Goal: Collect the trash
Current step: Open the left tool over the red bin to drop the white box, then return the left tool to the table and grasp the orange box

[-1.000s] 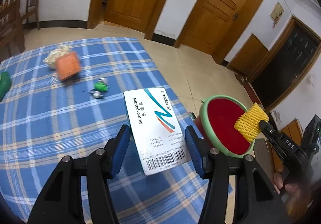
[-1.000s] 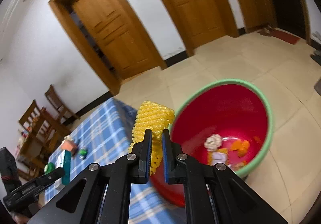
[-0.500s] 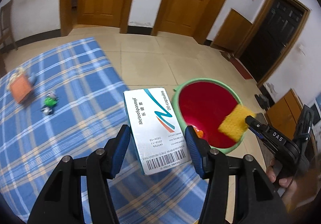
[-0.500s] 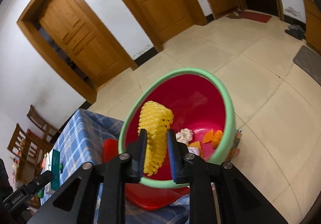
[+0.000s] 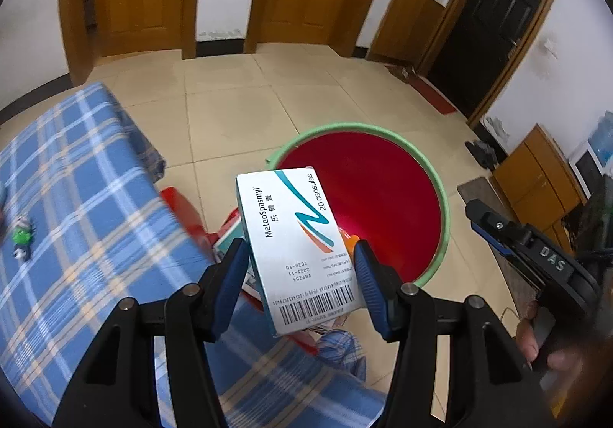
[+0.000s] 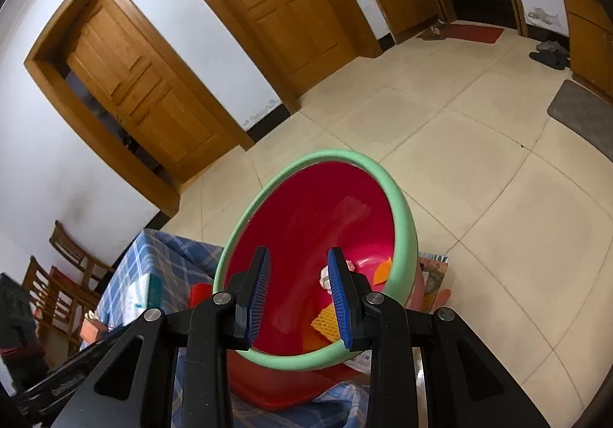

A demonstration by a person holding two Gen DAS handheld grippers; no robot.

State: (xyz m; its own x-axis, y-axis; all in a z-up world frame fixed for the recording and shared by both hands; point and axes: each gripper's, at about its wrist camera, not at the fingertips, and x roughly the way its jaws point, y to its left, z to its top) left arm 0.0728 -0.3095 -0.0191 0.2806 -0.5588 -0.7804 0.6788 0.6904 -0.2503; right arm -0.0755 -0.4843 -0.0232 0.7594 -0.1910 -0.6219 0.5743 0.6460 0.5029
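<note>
Med box (image 5: 297,244) btwn L jaws

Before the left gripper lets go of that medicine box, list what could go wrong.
1. The medicine box hangs nearer the basin's near rim than its middle, so it may drop outside, by the red stool.
2. The open right gripper hovers over the basin, so the box or left gripper could clip it.

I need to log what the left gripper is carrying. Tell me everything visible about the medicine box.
The medicine box is a flat white carton with a teal and orange swoosh, printed "MeteoSpasmyl" and "20 capsules", with a barcode at its near end. The left gripper clamps its long edges between blue pads, holding it tilted, in the air, in front of the red basin.
</note>
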